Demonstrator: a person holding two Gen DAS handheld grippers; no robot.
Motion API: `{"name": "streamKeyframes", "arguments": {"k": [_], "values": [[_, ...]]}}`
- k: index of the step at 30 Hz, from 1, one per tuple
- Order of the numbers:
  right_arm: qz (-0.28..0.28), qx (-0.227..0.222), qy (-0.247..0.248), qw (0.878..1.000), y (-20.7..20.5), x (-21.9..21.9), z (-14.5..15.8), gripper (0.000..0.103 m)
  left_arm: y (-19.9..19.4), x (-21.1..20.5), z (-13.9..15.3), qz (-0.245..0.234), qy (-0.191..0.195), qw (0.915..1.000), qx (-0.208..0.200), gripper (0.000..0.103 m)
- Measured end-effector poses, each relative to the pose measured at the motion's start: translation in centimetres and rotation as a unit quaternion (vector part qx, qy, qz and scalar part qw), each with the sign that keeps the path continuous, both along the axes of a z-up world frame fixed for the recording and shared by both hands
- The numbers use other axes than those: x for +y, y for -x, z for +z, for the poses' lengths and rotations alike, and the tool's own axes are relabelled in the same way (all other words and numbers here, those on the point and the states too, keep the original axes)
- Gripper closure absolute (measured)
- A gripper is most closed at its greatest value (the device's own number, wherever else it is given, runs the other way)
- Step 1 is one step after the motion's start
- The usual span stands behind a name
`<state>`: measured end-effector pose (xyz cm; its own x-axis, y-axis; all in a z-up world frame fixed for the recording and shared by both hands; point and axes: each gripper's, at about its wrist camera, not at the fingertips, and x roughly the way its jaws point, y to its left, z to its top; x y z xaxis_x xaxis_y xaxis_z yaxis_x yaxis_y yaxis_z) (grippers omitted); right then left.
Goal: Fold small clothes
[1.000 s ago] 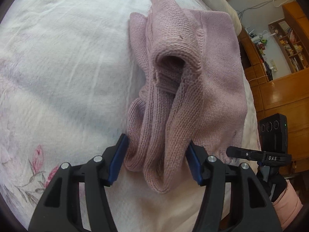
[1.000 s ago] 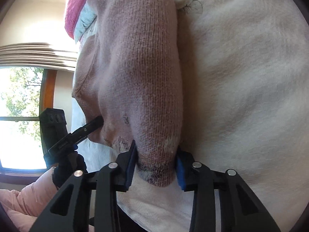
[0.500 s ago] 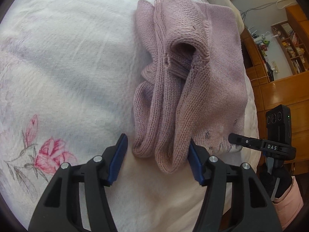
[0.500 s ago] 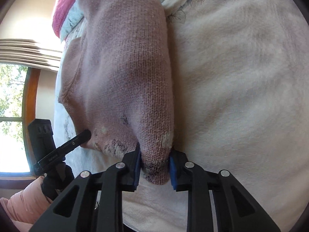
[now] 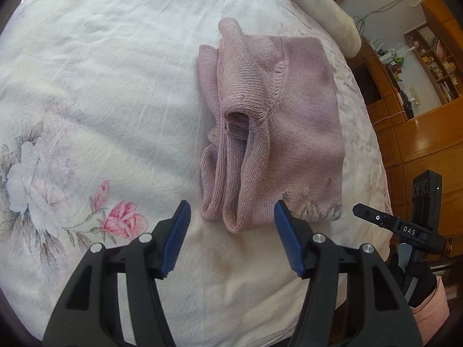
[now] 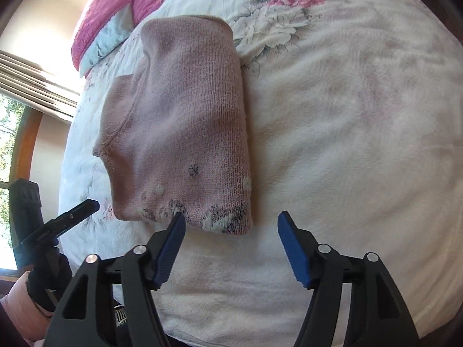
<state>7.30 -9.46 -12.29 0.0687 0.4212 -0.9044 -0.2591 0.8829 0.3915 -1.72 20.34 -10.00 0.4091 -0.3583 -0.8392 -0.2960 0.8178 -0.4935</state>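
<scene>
Folded sweater lay flat on the bed, left gripper and right gripper just before its near edge, pillow behind.

The shelf items at the upper right of the left wrist view are showing too small to identify. The pink blanket is running off the upper left edge of the right wrist view. Both tools' handles are being cropped by the bottom edges.
</scene>
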Motion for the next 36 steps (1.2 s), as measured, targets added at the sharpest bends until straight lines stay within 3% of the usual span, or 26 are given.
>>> {"name": "streamKeyframes", "arguments": {"k": [1, 6, 13, 18, 25, 29, 36], "values": [[-0.004, -0.008, 0.003, 1.000, 0.4, -0.1, 0.5, 0.021, 0.4, -0.1, 0.6, 0.000, -0.006, 1.0000, -0.004, 0.039], [-0.009, -0.023, 0.015, 1.000, 1.8, -1.1, 2.1, 0.012, 1.4, -1.6, 3.4, -0.004, -0.034, 0.9994, -0.010, 0.028], [0.016, -0.057, 0.061, 0.996, 4.6, 0.0, 4.8, 0.012, 3.3, -2.9, 5.3, 0.000, -0.070, 0.9975, -0.003, 0.028], [0.028, -0.087, 0.077, 0.993, 5.9, 1.5, 7.7, 0.012, 4.9, -3.9, 7.7, -0.005, -0.106, 0.9944, -0.008, 0.020], [0.037, -0.114, 0.089, 0.989, 7.0, 2.9, 11.4, 0.008, 6.8, -4.1, 11.1, 0.004, -0.126, 0.9918, -0.022, 0.018], [0.035, -0.125, 0.069, 0.989, 7.7, 3.1, 13.5, 0.005, 7.4, -4.4, 12.8, 0.006, -0.135, 0.9905, -0.027, 0.017], [0.019, -0.163, 0.100, 0.981, 8.4, 3.1, 16.7, 0.004, 8.0, -5.2, 14.8, 0.002, -0.146, 0.9888, -0.030, 0.016]]}}
